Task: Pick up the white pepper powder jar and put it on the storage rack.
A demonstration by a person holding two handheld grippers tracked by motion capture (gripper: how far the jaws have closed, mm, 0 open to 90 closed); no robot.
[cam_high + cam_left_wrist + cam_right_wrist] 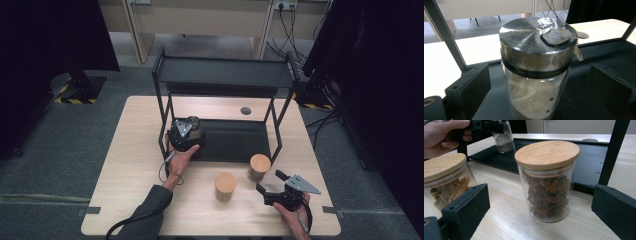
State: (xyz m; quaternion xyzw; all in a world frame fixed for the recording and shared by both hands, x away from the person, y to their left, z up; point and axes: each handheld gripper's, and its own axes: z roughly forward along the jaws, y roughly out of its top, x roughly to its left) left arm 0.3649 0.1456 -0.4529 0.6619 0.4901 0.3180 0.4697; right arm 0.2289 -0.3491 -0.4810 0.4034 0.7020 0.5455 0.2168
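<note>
High view is showing the left gripper (pixel 186 134) reaching onto the lower shelf of the black metal two-tier rack (pixel 225 72) near the middle of the frame, where the clear glass shaker jar with the steel lid and pale powder inside (pixel 194 126) is standing at the shelf's left end. In the left gripper view that jar (pixel 536 72) is sitting upright in the centre between the two black jaws, which are standing wide with visible gaps on both sides, so the grip is released. The likely trouble is coming from the withdrawal: if the hand is pulling back at an angle, one jaw could be catching the glass wall and tipping the jar, or the gripper could be knocking the rack's upright post at the left of that view. The right gripper (pixel 272 186), at the lower right of the high view, is also spread and holding nothing, facing the glass jar of star anise with a round wooden lid (pixel 547 182). The glass jar of cinnamon sticks with a wooden lid (pixel 444 180) is standing just beside it, so a wide approach may be clipping that neighbour.
</note>
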